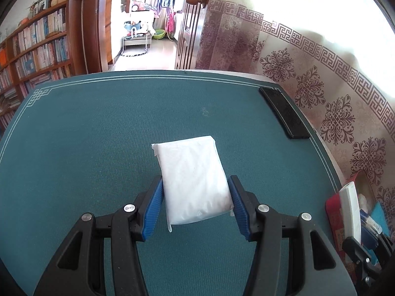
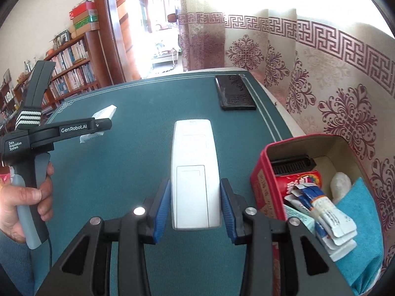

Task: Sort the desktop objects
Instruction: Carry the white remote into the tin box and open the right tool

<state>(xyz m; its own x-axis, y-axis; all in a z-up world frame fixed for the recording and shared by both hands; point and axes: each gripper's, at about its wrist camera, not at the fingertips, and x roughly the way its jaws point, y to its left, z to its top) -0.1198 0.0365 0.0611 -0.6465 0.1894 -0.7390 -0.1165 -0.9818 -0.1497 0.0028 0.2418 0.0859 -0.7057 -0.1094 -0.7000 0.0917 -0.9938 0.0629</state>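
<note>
Left wrist view has the left tool [image 1: 196,198] pinching a white tissue pack [image 1: 193,182] across its sides, blue pads against both edges, over the green worktop [image 1: 86,135]. In the right wrist view the right tool [image 2: 195,203] has its pads against the long sides of a white remote [image 2: 195,172], which lies back side up along the fingers; it looks gripped, though whether it is clear of the worktop I cannot tell.

Both hands seem to be at the carrying step: each has its item, and the red box [image 2: 259,170] at about three o'clock from the remote is the likely goal. The next move calls for swinging each item over the rim and lowering it into free space among the sachets, the blue cloth [image 2: 360,234] and the black comb-like piece [image 2: 291,166] before spreading the pads.

Only the right wrist view shows the box's contents and the person's hand [image 2: 27,204] on the left tool's handle. A black case [image 2: 235,96] lies at the worktop's far edge, at twelve o'clock, in both views.
</note>
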